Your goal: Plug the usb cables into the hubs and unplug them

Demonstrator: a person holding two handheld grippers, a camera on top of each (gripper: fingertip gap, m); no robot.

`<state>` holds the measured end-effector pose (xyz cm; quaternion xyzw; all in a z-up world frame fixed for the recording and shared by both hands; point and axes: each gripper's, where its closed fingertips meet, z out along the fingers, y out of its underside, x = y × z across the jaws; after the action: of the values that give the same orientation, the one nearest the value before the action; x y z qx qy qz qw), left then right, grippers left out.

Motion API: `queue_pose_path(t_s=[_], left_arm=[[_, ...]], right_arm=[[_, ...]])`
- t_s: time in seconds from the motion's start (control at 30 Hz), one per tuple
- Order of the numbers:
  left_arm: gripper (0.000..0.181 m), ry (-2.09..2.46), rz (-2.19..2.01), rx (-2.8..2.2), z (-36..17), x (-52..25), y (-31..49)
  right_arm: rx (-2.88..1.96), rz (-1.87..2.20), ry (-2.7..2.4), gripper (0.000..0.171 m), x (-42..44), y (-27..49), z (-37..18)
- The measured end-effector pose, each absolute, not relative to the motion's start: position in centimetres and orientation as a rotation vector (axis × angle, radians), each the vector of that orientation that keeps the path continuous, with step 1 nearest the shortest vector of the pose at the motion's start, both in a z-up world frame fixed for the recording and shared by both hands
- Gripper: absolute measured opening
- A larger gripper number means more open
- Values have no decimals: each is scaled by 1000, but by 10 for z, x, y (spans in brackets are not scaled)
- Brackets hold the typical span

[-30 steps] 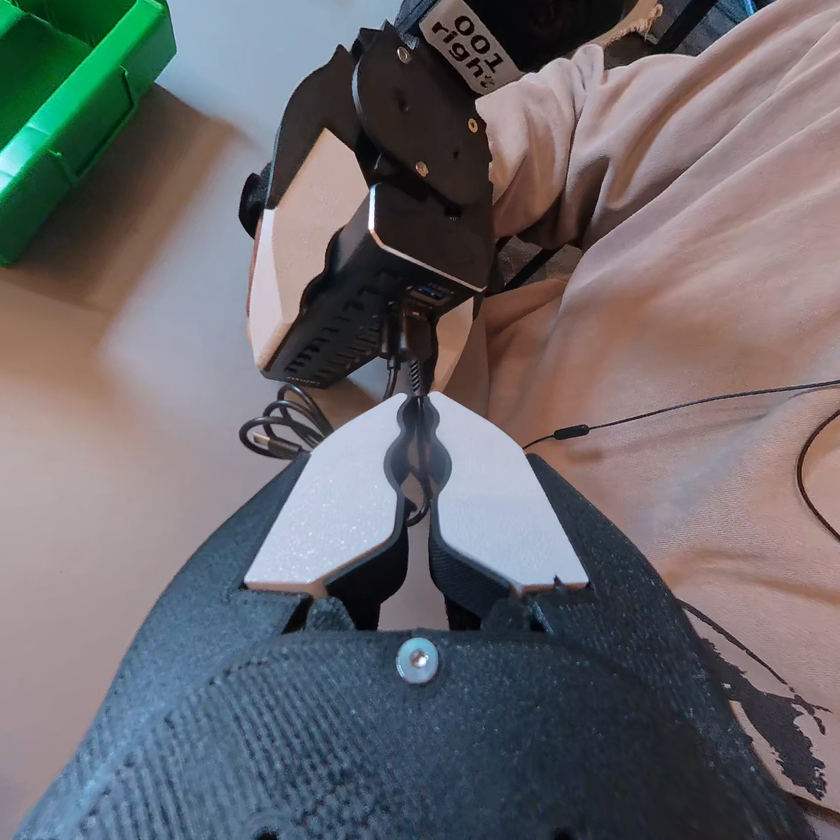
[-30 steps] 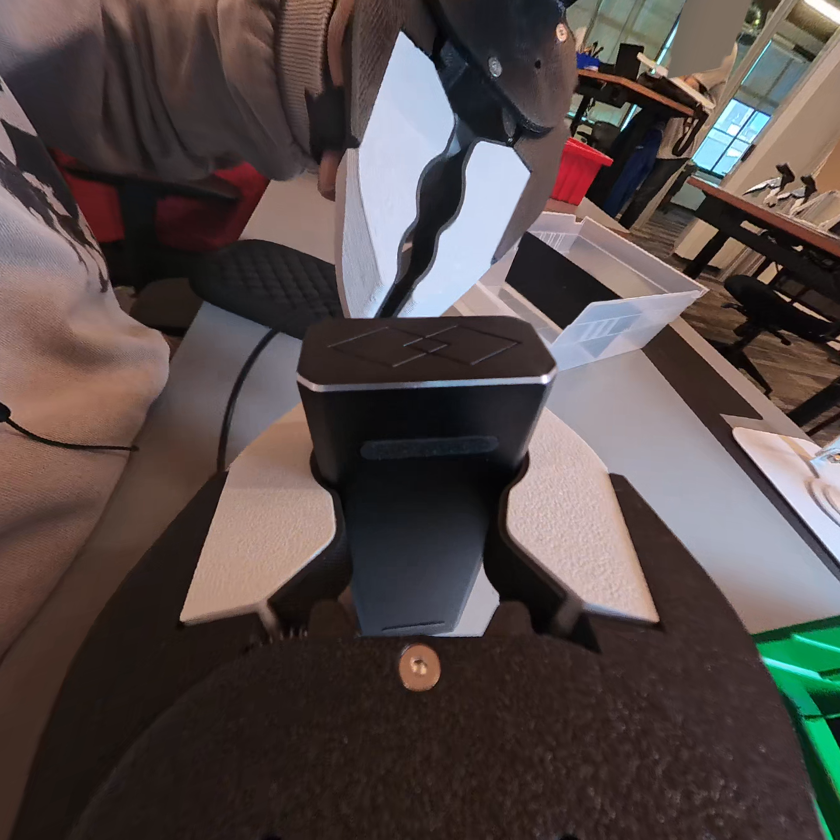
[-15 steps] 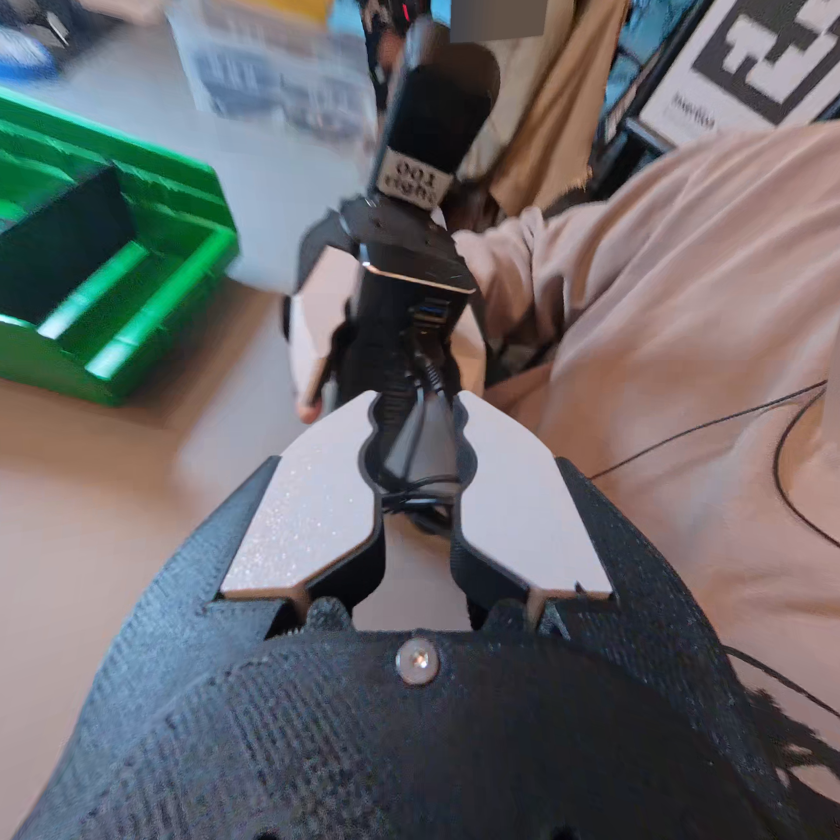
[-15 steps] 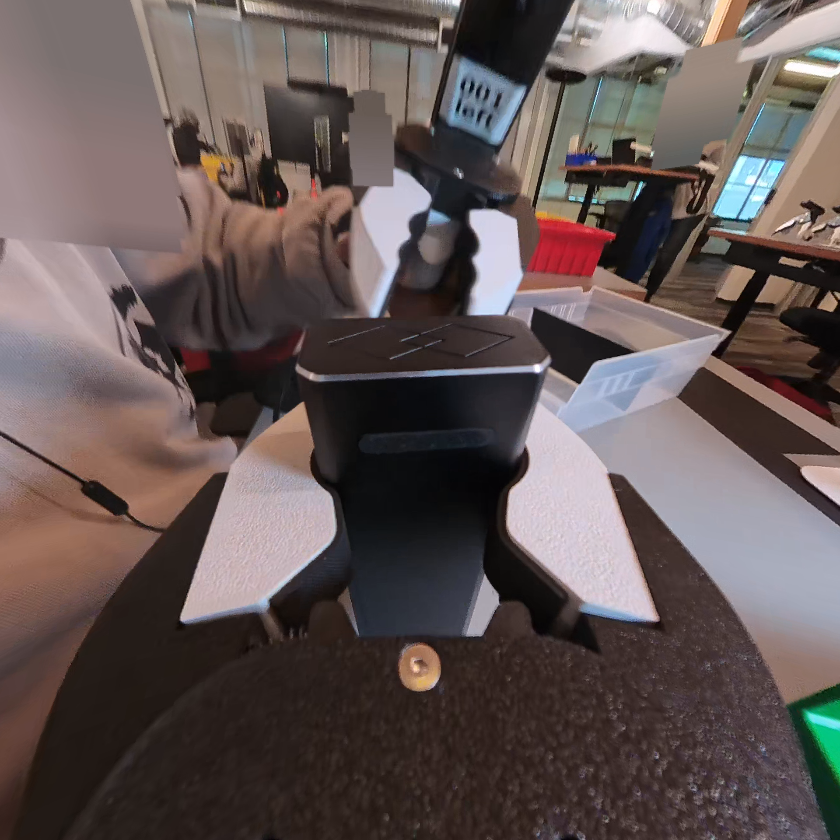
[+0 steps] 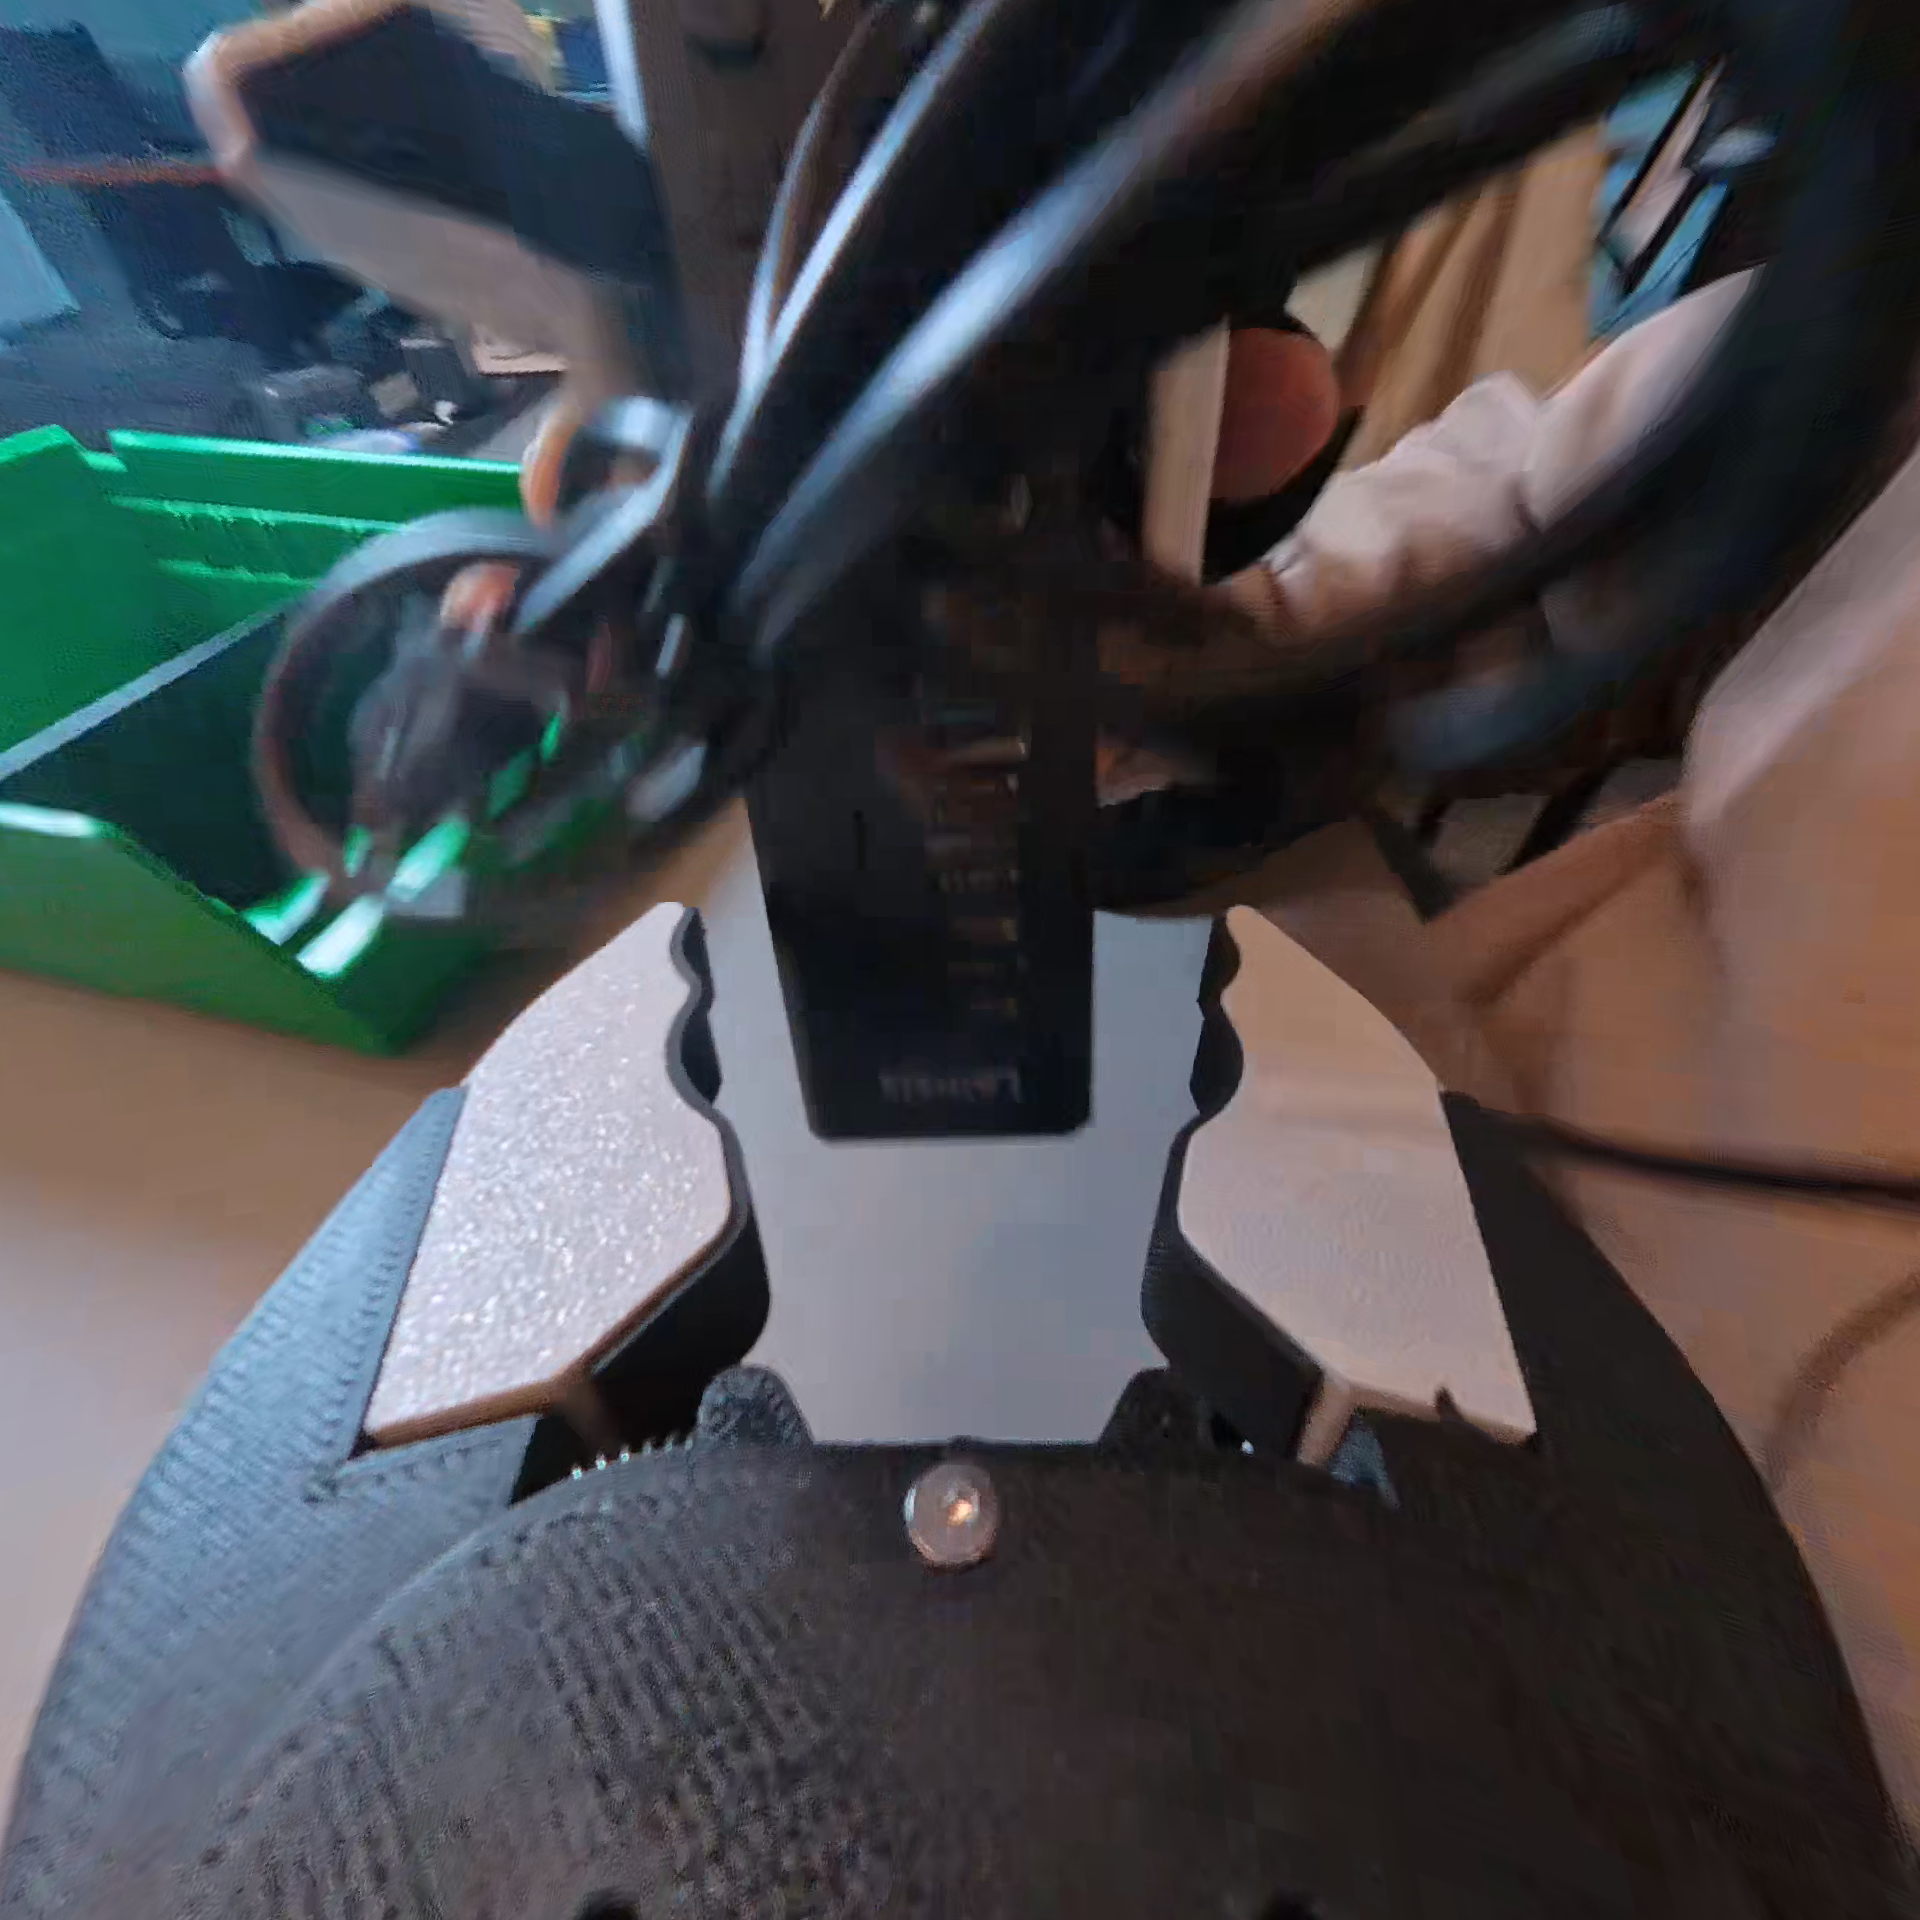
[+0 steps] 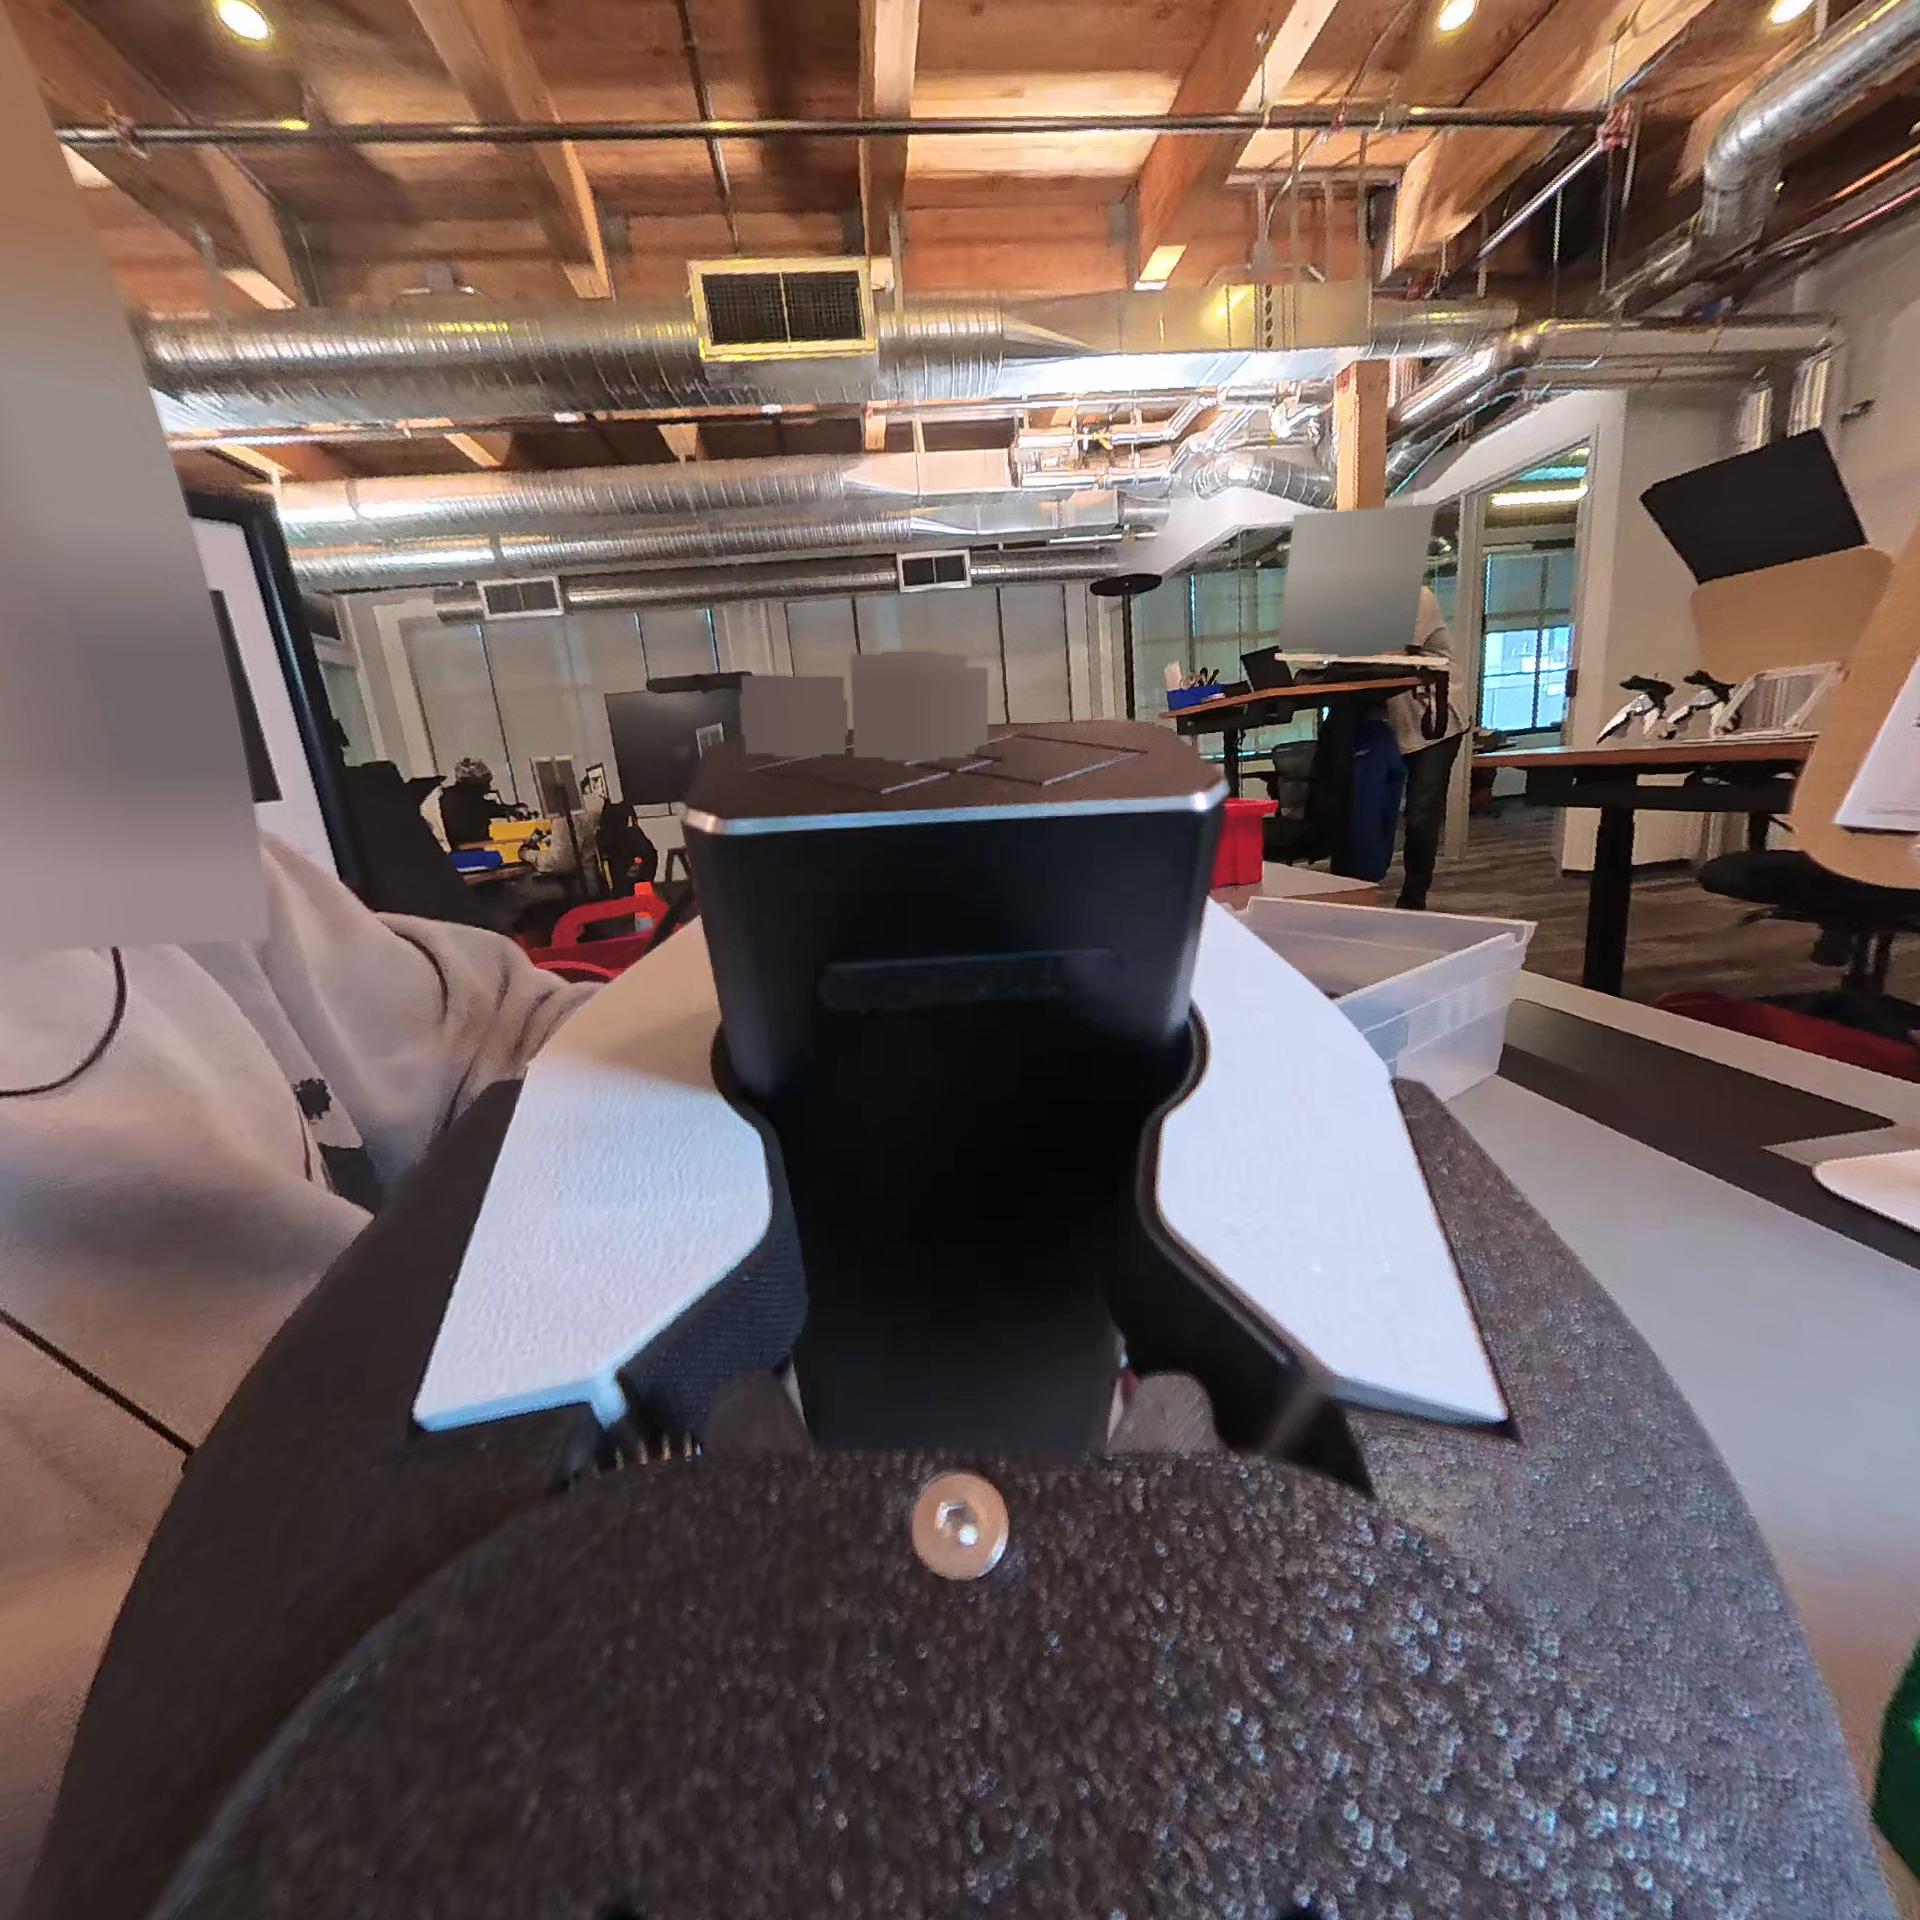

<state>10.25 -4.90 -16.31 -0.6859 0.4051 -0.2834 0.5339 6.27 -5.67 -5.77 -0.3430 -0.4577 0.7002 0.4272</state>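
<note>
Black and squared off, the USB hub (image 6: 951, 935) stood upright between the white fingers (image 6: 603, 1236) of the right gripper (image 6: 956, 1049), which clamped its lower body and pointed it toward the ceiling ducts. In the left wrist view the same hub (image 5: 935, 935) hung with its long axis running straight away from the left gripper (image 5: 951, 1029), its near end dipping between the fingertips without touching either; those fingers (image 5: 561, 1205) stood spread wide and held nothing. A blurred loop of black cable (image 5: 935, 343) swung above and to the left of the hub, in front of the green bin (image 5: 156, 727), and whether its plug was seated in a port could not be made out. The left gripper was the nearer one to that cable, which lay ahead of and above its fingers. Half a second earlier the left fingers had been narrowed around the cable just below the hub; they had since opened and let it go. The right gripper had kept its hold and tipped the hub higher, and the left gripper had dropped out of its view.
</note>
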Motion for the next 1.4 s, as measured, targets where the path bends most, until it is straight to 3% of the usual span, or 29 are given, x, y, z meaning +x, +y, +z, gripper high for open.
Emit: queue_pose_path(t_s=[0.07,0.17,0.6,0.7,0.87,1.13,1.4], left_arm=[[79,1052,-538,-1608,-171,108,-38],[62,1066,-649,-1656,-178,107,-45],[61,1290,-544,-1883,-218,34,-90],[61,1336,-503,-1912,-223,29,-94],[61,1221,-579,-1850,-199,14,-96],[61,1296,-459,-1789,-193,18,-99],[61,1278,-435,-1760,-189,16,-100]], right_arm=[[-867,1707,-1164,73,61,-58,-63],[-938,1674,-1226,72,60,-56,-75],[-997,1029,-2013,76,61,-73,-154],[-993,946,-2102,67,58,-82,-165],[-1038,623,-2182,65,57,-68,-196],[-1037,653,-2301,75,42,-85,-221],[-1021,623,-2268,72,36,-81,-221]])
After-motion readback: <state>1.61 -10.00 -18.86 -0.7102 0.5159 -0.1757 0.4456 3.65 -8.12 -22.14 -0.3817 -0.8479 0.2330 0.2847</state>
